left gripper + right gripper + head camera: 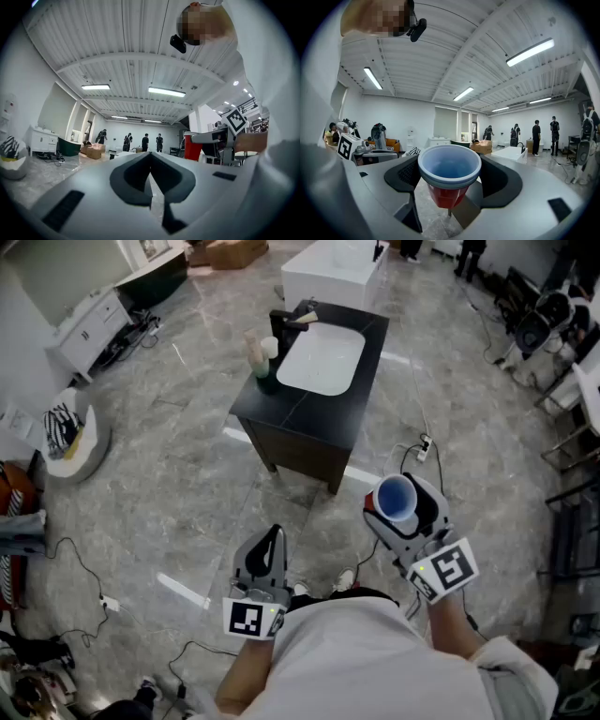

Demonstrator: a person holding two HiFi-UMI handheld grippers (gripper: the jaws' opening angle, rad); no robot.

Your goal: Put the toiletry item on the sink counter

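Ahead, a grey veined stone floor (187, 465) is seen spreading across a large open room. A dark vanity (300, 442) is set on it, its black tabletop (370, 343) cut by a white basin (323, 357), with a black faucet (291, 317) at the basin's far left corner. Bottles (261, 357) are grouped on the tabletop just left of the basin. Beyond the vanity a white block-shaped fixture (333, 273) is placed, and cables (75, 568) are trailed over the floor nearer than the vanity.

The red cup (396, 496), pale blue inside, is held off the tabletop, well short of the vanity and to its right. It is gripped between the wide-spread jaws of the right tool (401, 502). The left tool (272, 542) is held short of the vanity, its jaws closed on nothing.

A ribbed white ceiling (454, 56), strip lights (529, 51) and standing people (536, 136) far across the room are shown only in the gripper views. The tabletop and its bottles are clearly shown by the head view alone.
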